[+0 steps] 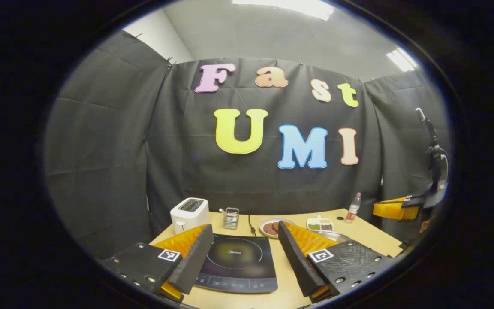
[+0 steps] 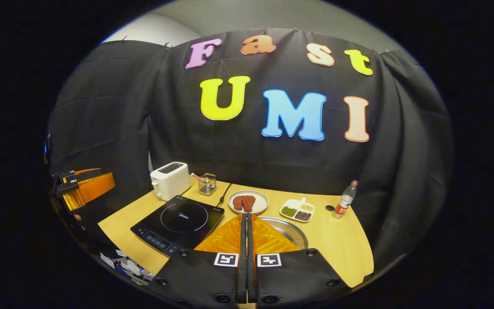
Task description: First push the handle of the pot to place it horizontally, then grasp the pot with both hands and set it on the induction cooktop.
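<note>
Presently, the following were recorded on the table [image 2: 341, 244].

Induction cooktop [image 2: 178, 221]: laid flat at about 9 o'clock of the table's middle in the right gripper view, its surface bare; no pot had been set on it.

Pot [image 2: 287, 229]: a metal vessel was noted just beyond the right gripper [image 2: 247, 223], at roughly 1 o'clock from its fingers, resting on the table beside the cooktop. Only part of its rim was exposed; the handle was hidden, so its orientation could not be told.

Right gripper: fingers were held pressed together with nothing between them, raised above the table's near edge.

Left gripper [image 1: 242, 246]: fingers were spread wide and empty, framing the cooktop in the left gripper view, with a sliver of the pot's rim at 2 o'clock.

Other items, all toward 12 o'clock: toaster [image 2: 170, 180], wire holder [image 2: 207, 183], plate of meat [image 2: 248, 201], divided dish [image 2: 298, 210], bottle [image 2: 344, 201].

Progress: the task was judged to be at its very start. No contact with the pot was observed. The push on the handle, the two-handed grasp and the transfer to the cooktop were all judged outstanding.
</note>
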Motion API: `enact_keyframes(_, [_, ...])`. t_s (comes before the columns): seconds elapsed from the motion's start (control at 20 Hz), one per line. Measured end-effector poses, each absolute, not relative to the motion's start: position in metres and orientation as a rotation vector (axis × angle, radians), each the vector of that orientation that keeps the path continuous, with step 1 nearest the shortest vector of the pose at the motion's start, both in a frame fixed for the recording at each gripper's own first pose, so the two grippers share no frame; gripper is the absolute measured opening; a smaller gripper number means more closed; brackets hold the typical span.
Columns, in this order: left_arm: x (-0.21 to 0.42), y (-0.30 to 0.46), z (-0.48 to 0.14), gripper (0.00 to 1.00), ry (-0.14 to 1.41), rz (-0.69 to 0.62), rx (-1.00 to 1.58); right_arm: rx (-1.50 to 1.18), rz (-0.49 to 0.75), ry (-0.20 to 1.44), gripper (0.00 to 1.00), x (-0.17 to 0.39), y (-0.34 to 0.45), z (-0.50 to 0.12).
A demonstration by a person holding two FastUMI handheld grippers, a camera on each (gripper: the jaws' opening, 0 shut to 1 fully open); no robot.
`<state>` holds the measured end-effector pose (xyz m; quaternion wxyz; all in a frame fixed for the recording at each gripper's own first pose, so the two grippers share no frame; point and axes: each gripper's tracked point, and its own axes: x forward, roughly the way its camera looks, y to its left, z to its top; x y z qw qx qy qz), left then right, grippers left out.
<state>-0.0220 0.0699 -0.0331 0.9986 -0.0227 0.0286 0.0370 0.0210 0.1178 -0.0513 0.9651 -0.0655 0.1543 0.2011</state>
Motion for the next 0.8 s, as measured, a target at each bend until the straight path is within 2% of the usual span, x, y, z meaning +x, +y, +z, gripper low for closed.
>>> enact_keyframes(0.05, [-0.023, 0.074, -0.034, 0.88, 0.06, 0.08, -0.042, -0.131, 0.412, 0.332, 0.03, 0.022, 0.119, -0.057])
enact_keyframes(0.15, [-0.022, 0.081, -0.037, 0.92, 0.067, 0.093, -0.039, -0.148, 0.429, 0.376, 0.02, 0.023, 0.12, -0.065])
enact_keyframes(0.25, [-0.024, 0.086, -0.043, 0.88, 0.077, 0.101, -0.045, -0.144, 0.441, 0.424, 0.02, 0.023, 0.119, -0.08])
enact_keyframes(0.4, [-0.023, 0.088, -0.051, 0.96, 0.095, 0.109, -0.056, -0.14, 0.474, 0.523, 0.02, 0.018, 0.118, -0.105])
enact_keyframes(0.55, [-0.021, 0.083, -0.057, 0.89, 0.112, 0.104, -0.065, -0.118, 0.471, 0.607, 0.02, 0.012, 0.111, -0.128])
enact_keyframes(0.7, [-0.016, 0.077, -0.061, 0.96, 0.13, 0.083, -0.055, -0.137, 0.467, 0.671, 0.02, 0.008, 0.105, -0.148])
enact_keyframes(0.8, [-0.007, 0.071, -0.06, 0.89, 0.133, 0.072, -0.037, -0.137, 0.476, 0.71, 0.02, 0.006, 0.102, -0.16])
